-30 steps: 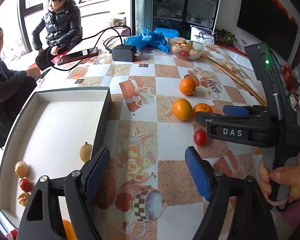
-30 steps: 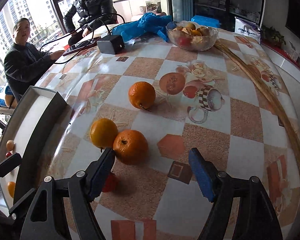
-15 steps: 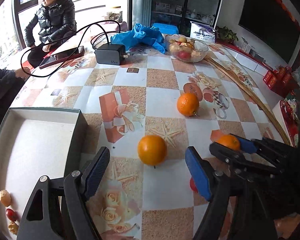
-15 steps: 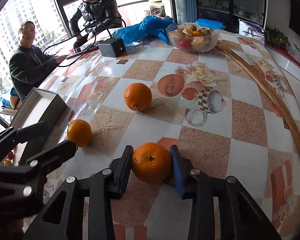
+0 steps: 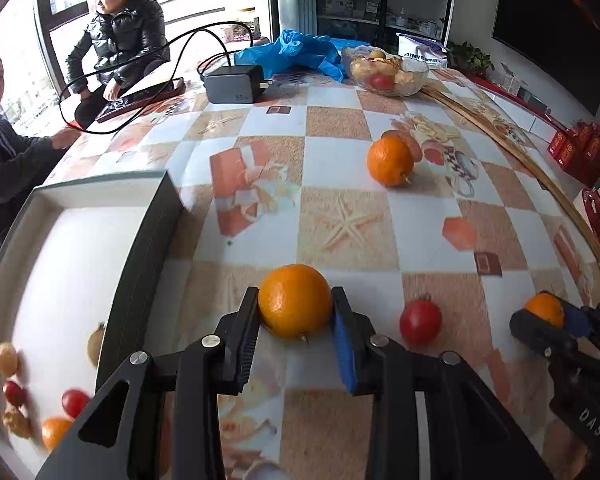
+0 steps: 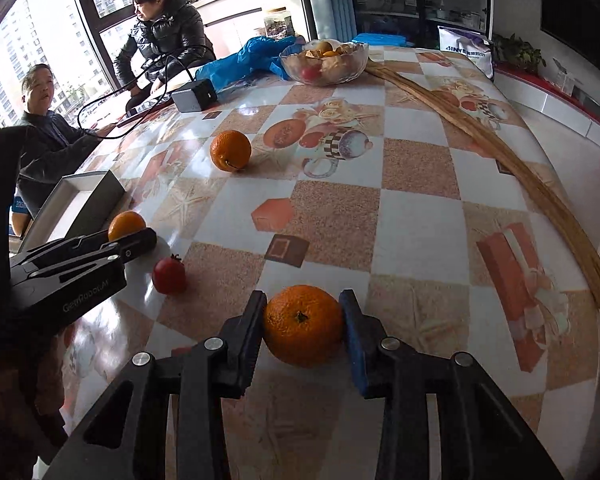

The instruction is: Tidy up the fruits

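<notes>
Pads of the left gripper (image 5: 295, 322) press both sides of an orange (image 5: 295, 301) resting on the checked tablecloth (image 5: 340, 160), just right of the dark-walled box (image 5: 148, 252) that holds small fruits. Clamped likewise, the right gripper (image 6: 303, 330) grips a second orange (image 6: 303, 325), also low on the cloth, with a small red fruit (image 6: 169, 276) lying between the two tools. Farther out a third orange (image 6: 230, 150) sits alone, and beyond it stand a glass bowl of fruit (image 6: 324, 65) and a black charger (image 5: 235, 88).
</notes>
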Motion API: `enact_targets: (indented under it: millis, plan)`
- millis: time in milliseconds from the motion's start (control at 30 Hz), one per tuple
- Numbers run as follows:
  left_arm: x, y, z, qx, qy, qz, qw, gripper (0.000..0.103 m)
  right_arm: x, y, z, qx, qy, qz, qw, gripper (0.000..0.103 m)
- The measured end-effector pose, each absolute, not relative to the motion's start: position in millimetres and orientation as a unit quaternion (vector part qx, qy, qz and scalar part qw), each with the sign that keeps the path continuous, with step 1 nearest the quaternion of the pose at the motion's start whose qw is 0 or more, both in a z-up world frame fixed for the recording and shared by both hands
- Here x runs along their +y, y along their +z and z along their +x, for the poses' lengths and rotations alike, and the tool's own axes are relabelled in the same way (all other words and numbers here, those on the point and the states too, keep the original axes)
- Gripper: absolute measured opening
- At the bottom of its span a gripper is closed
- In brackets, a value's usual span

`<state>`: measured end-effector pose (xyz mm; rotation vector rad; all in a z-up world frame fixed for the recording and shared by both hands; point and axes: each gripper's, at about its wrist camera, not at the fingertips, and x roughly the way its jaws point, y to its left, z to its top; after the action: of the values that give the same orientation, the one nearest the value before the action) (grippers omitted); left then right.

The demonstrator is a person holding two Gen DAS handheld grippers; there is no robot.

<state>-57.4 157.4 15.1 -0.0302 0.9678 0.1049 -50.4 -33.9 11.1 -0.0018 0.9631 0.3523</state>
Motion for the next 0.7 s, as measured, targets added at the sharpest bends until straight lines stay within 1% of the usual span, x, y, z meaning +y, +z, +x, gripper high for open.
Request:
enact_targets:
  millis: [133, 233, 367, 700]
  plan:
    - [154.0, 13.5, -115.8, 0.443, 0.061, -0.008, 0.894, 0.037, -39.9, 9.5, -79.8, 0.447, 0.15, 0.007, 0.882, 0.039]
    - [152.0, 11.8, -140.1, 0.423, 0.068, -0.009, 0.903, 0.037, -38.0, 7.6, -99.2, 0.425, 0.138, -0.002, 0.894, 0.039]
    - [155.4, 10.1, -140.9, 0.408, 0.061, -0.016, 0.911, 0.037, -30.7, 5.9, -105.7, 0.41, 0.128, -0.027, 0.903, 0.039]
    - [152.8, 8.6, -142.2, 0.399, 0.058, -0.01, 0.915, 0.037, -32.8, 4.3, -105.3, 0.41, 0.112, -0.026, 0.905, 0.039]
